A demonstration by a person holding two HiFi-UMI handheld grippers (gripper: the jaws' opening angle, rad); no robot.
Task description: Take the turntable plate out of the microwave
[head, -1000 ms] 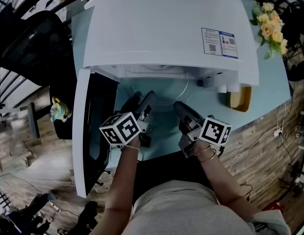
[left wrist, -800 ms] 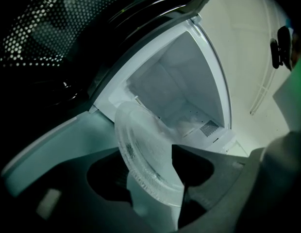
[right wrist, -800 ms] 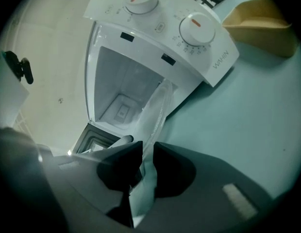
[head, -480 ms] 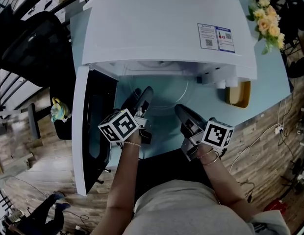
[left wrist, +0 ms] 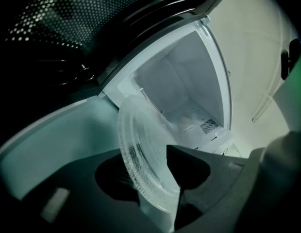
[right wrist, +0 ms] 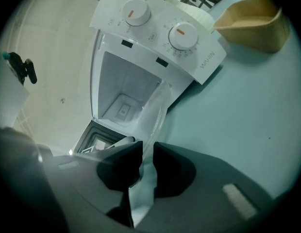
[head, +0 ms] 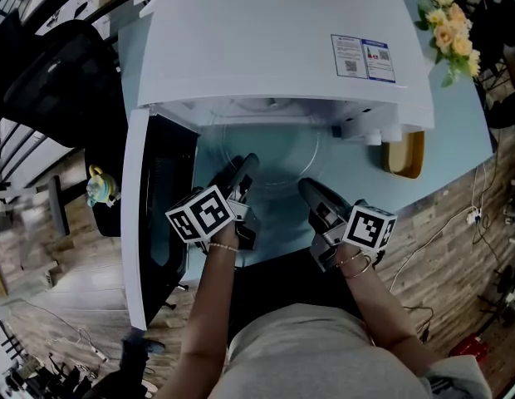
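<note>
Head view bright, even, strong fisheye bend at edges. Left gripper view dim with black vignette, only the microwave cavity [left wrist: 187, 84] lit. Right gripper view well lit, right claw [right wrist: 148, 152] and turntable plate [right wrist: 155, 106] close-up soft, shadowed.

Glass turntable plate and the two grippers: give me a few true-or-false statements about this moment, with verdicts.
1. The door of the white microwave stands open. True.
2. The left gripper is open and empty. False: its jaws clamp the rim of the clear glass turntable plate.
3. The right gripper is shut on the plate's rim. True.
4. The microwave's control panel has a single dial. False: it has two round dials.
</note>
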